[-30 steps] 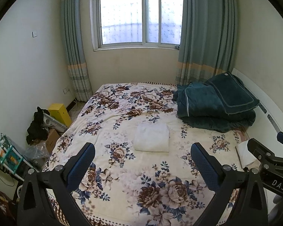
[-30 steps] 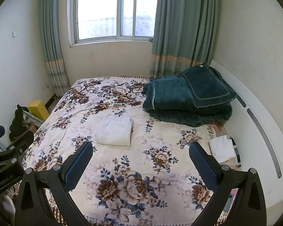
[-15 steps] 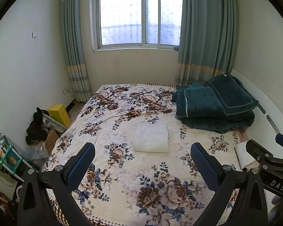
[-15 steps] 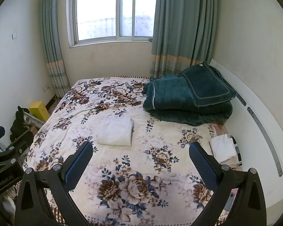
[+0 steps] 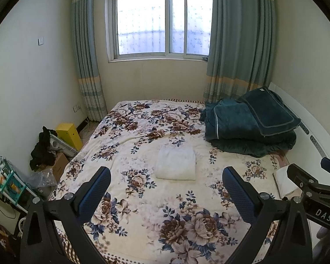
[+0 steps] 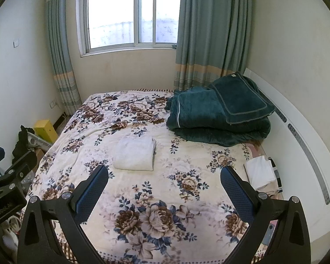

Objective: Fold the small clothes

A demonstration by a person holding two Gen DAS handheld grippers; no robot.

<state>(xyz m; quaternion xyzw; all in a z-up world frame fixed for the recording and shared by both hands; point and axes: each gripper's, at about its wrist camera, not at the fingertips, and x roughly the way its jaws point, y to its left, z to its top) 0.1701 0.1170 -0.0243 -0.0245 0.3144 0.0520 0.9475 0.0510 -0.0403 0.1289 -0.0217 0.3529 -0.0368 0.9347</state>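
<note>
"What did the right wrist camera take in?"

"The right gripper (image 6: 164, 179) hung above the near end of the floral bedspread (image 6: 156, 200), its blue-padded fingers (image 6: 91, 194) spread wide with nothing between them. A folded white garment (image 6: 135, 154) lay flat on the bedspread beyond the left finger."

"Anything else on the bed?"

"A heap of dark green blankets (image 6: 220, 112) at the far right, by the curtain (image 6: 211, 33). A smaller folded white cloth (image 6: 260, 173) sat at the right edge, just beside the white headboard (image 6: 301, 136)."

"And the other gripper?"

"The left gripper (image 6: 8, 182) showed at the left edge; its fingers could not be made out."
</note>
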